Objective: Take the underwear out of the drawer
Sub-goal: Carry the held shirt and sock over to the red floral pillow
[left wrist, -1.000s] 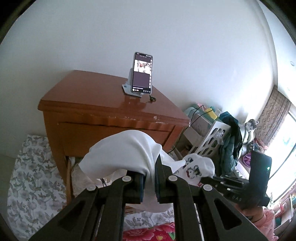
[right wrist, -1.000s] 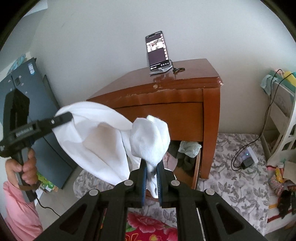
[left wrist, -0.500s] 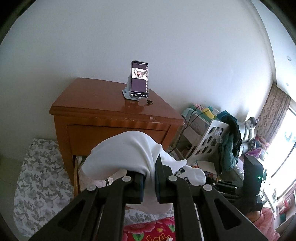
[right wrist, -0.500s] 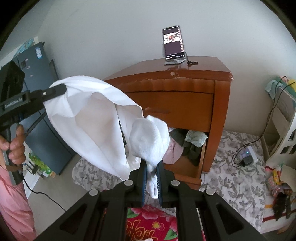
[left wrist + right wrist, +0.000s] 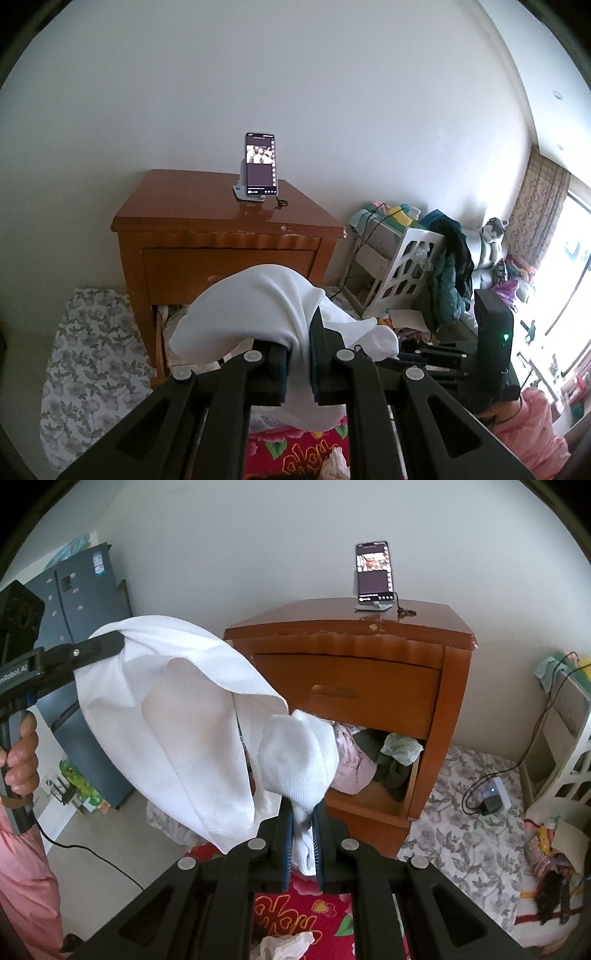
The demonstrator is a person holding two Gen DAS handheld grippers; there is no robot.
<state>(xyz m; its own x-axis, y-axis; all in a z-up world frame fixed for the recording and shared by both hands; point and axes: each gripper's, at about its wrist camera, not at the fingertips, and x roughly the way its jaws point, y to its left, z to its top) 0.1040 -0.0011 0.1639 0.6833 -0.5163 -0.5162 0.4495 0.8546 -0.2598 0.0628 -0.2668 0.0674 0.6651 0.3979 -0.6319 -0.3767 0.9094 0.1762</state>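
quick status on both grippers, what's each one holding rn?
Left gripper: jaws closed on one end of the white underwear.
Right gripper: jaws closed on its ribbed other end, clear of the drawer.

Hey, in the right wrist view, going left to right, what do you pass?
Person's hand → blue fridge → white underwear → wooden nightstand → charger on the floral mat → white basket.
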